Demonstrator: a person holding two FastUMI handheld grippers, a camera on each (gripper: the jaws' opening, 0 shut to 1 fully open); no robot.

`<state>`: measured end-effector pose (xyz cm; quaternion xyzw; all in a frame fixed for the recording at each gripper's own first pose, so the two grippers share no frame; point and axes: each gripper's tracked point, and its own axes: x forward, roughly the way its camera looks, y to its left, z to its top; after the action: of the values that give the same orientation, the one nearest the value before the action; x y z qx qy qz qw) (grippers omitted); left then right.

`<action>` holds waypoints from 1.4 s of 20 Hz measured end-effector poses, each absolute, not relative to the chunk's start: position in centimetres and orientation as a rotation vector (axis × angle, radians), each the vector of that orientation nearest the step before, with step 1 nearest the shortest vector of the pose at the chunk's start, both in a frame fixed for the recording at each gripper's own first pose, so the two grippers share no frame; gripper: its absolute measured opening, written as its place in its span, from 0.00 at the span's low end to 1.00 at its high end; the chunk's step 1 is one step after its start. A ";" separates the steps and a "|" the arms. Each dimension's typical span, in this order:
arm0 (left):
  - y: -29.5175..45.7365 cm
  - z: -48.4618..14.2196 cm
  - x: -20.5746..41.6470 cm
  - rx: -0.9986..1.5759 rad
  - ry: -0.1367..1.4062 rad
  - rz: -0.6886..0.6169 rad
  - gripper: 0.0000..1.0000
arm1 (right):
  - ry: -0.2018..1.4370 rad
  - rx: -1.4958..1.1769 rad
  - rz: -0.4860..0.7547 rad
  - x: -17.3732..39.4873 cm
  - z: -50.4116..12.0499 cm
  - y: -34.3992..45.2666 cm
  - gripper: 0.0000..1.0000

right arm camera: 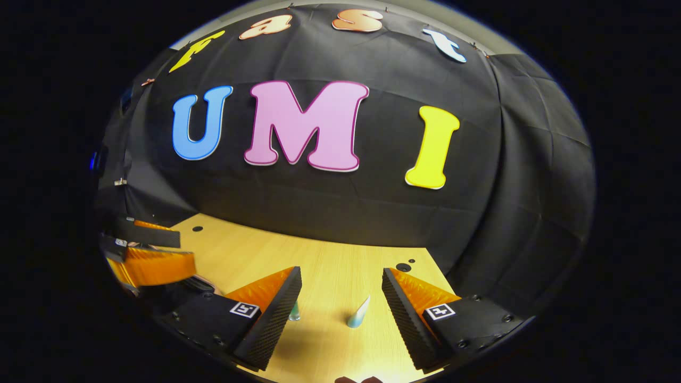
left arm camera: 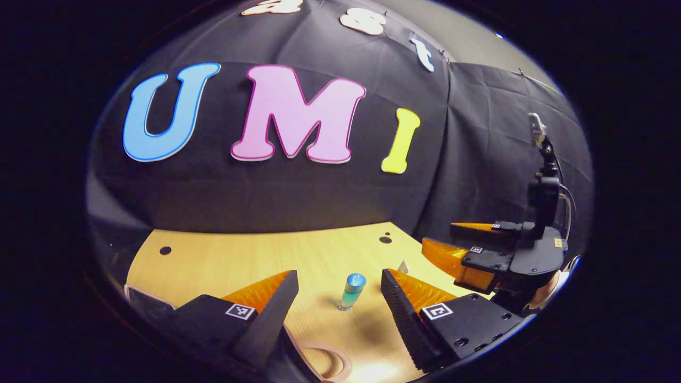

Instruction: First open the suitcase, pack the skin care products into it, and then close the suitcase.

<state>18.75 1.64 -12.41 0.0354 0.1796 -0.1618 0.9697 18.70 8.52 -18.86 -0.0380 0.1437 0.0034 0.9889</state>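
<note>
A small teal bottle with a blue cap [left arm camera: 352, 291] stands upright on the wooden table [left arm camera: 239, 260], just beyond the gap of my left gripper [left arm camera: 338, 276], which is open and holds nothing. A white pointed tube [right arm camera: 359, 314] stands between the fingers of my right gripper [right arm camera: 340, 272], also open and apart from it. The teal bottle [right arm camera: 294, 313] peeks out from behind that gripper's left finger. In the left gripper view, the tube's tip [left arm camera: 403, 267] shows beside the right finger. The right gripper [left arm camera: 439, 236] hovers open at the right.
A pale pink loop [left arm camera: 332, 359] lies on the table below my left fingers. A dark object with a pale rim [left arm camera: 143, 300] sits at the lower left; what it is cannot be told. The black cloth wall [right arm camera: 340, 213] closes off the table's far edge. The left gripper [right arm camera: 186, 250] hangs at the left.
</note>
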 end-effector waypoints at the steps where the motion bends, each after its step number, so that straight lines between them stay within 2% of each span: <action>1: 0.8 -13.7 19.5 0.073 0.385 -0.321 0.98 | 0.305 -0.080 0.019 19.2 -20.0 8.1 0.97; 9: -3.6 -24.4 25.4 0.112 0.537 -0.328 0.97 | 0.473 -0.013 0.107 22.2 -29.7 7.6 0.97; 15: -4.1 -28.5 28.8 0.146 0.610 -0.283 0.97 | 0.580 0.020 0.094 23.9 -35.1 6.0 0.97; 21: -5.3 -31.3 30.8 0.178 0.655 -0.298 0.96 | 0.658 0.077 0.056 25.2 -38.8 4.7 0.96; 23: -4.8 -32.0 31.3 0.196 0.671 -0.280 0.87 | 0.672 0.085 0.049 25.5 -39.6 4.8 0.97; 24: -5.0 -32.8 31.8 0.191 0.676 -0.290 0.61 | 0.680 0.090 0.050 25.6 -40.0 4.9 0.99; 25: -5.0 -32.1 31.5 0.192 0.674 -0.293 0.53 | 0.691 0.095 0.054 25.7 -40.5 5.1 0.98; 26: -5.0 -32.0 31.3 0.191 0.679 -0.293 0.55 | 0.706 0.099 0.059 25.6 -41.0 5.3 0.98; 28: -5.0 -31.8 31.4 0.184 0.682 -0.292 0.49 | 0.741 0.119 0.065 25.5 -42.1 5.5 0.99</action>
<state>31.38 -4.96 -31.81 0.0896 0.3328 -0.1424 0.9279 25.47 5.55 -42.14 0.0579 0.3618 0.0319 0.9299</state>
